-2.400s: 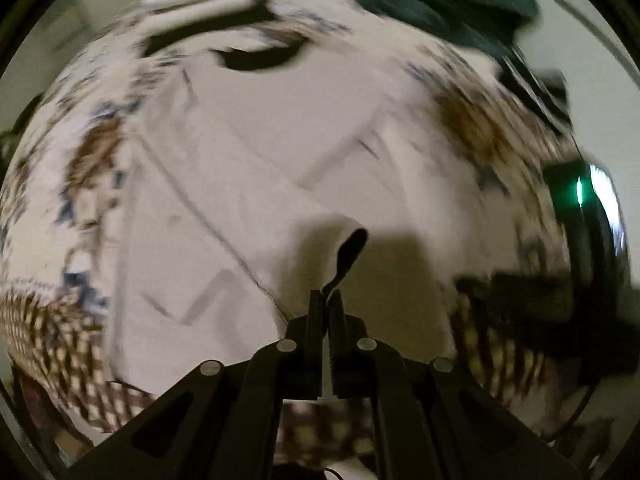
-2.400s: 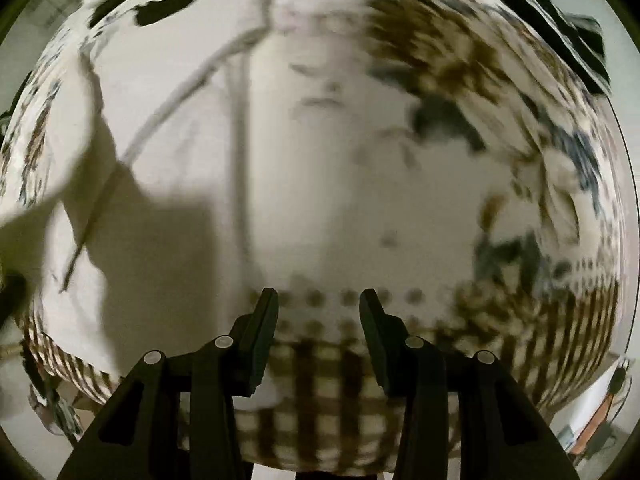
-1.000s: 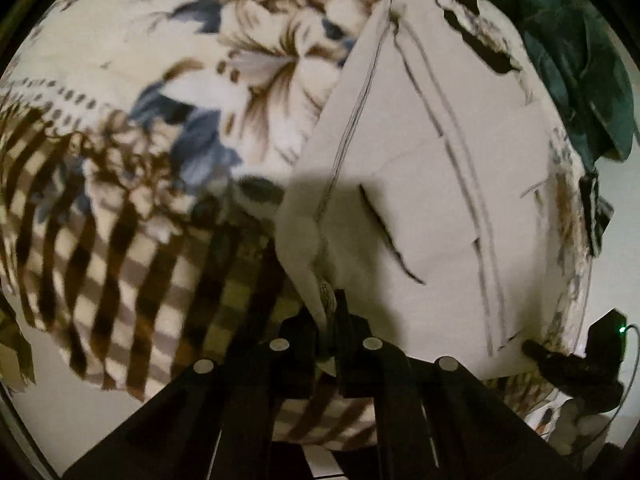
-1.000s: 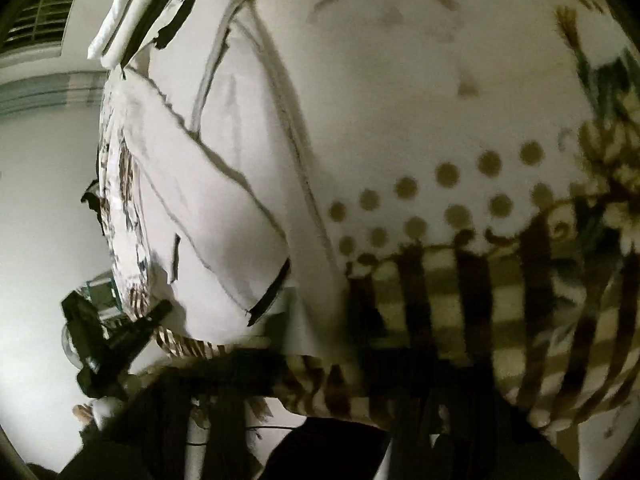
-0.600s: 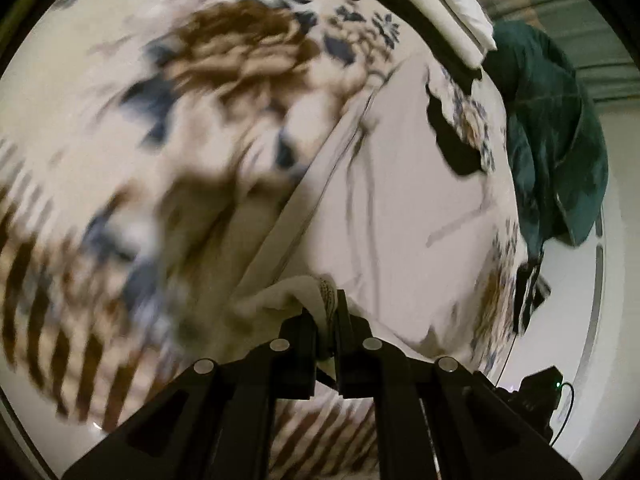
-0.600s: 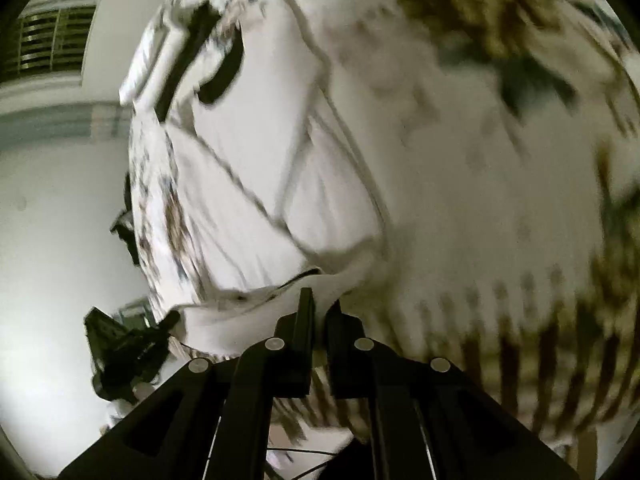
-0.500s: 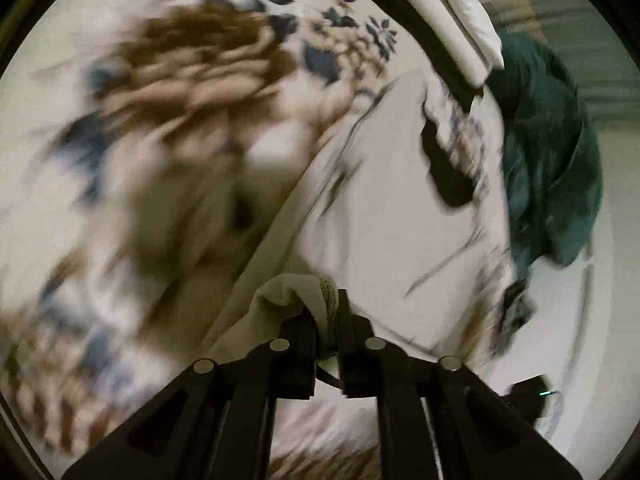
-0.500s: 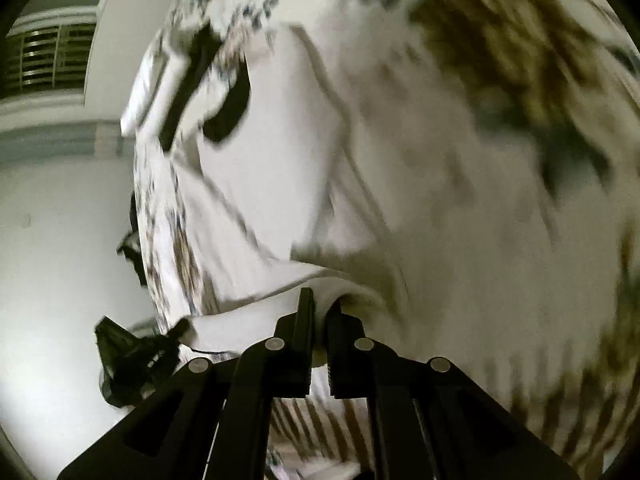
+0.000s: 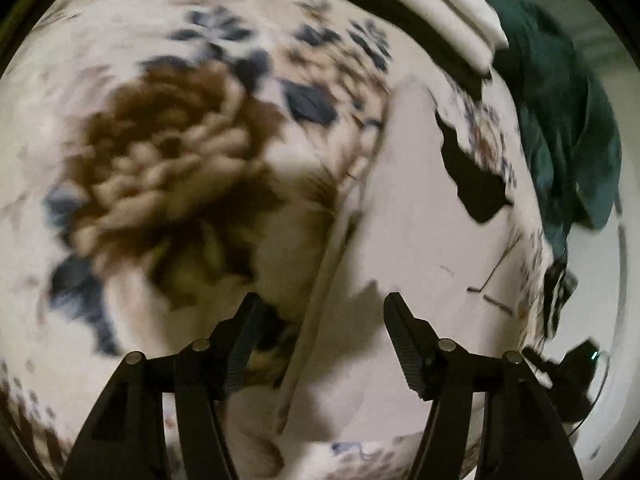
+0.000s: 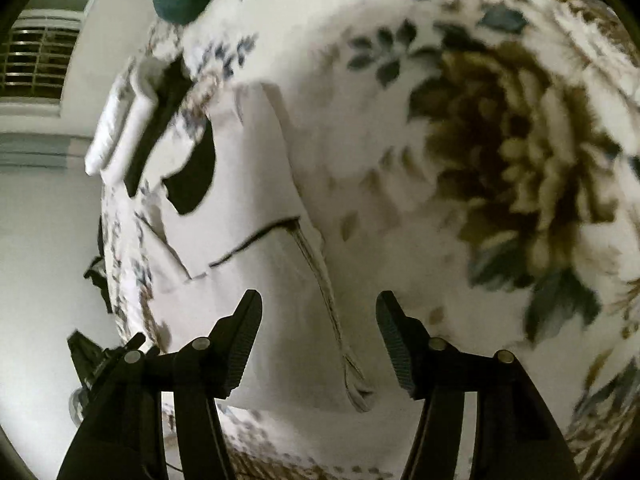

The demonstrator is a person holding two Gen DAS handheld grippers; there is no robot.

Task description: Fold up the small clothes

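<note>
A white garment (image 9: 416, 240) lies flat and folded over on a floral blanket (image 9: 160, 160). In the left wrist view my left gripper (image 9: 324, 320) is open and empty, just above the garment's folded left edge. In the right wrist view the same garment (image 10: 256, 272) lies with its folded hem edge running down toward the bottom. My right gripper (image 10: 318, 320) is open and empty, hovering over that edge, jaws wide apart.
A dark green garment (image 9: 568, 128) is heaped at the far right of the blanket. White folded items (image 9: 440, 8) on a dark strip lie at the top, also in the right wrist view (image 10: 124, 120). A black device (image 9: 568, 376) with a green light sits off the blanket's edge.
Both grippers were shut on the garment's edge half a second ago. Both have opened and let the cloth drop flat onto the blanket, folded over.
</note>
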